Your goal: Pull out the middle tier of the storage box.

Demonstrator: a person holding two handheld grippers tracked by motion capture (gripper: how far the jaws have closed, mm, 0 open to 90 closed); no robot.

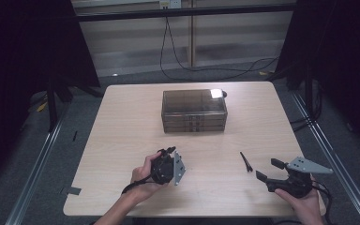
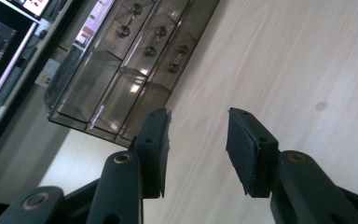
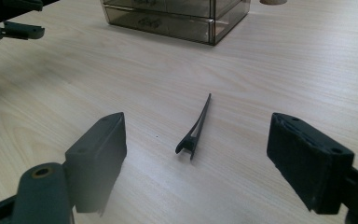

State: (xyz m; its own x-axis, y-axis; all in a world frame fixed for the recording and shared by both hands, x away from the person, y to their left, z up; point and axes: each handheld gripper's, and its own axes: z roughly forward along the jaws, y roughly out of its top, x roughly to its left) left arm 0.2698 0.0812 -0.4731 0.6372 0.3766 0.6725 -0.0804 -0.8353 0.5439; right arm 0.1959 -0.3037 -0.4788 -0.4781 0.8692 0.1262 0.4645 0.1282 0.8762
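A smoky see-through drawer box (image 1: 194,110) with three drawers stands at the middle back of the wooden table (image 1: 122,131). A thin black clip (image 1: 246,161) lies flat at the front right. My right gripper (image 1: 267,168) hovers just right of the clip, jaws wide open and empty. In the right gripper view the clip (image 3: 195,133) lies on the table between and ahead of the jaws of my right gripper (image 3: 196,119). My left gripper (image 1: 165,151) is at the front centre-left, rolled onto its side, open and empty. It faces the drawer box (image 2: 121,79), and my left gripper (image 2: 198,114) holds nothing.
A small round object (image 3: 272,1) sits at the box's far right corner. Bare tabletop (image 1: 243,117) surrounds the box. Black cables run across the floor (image 1: 136,75) behind the table, and dark frame legs stand on both sides.
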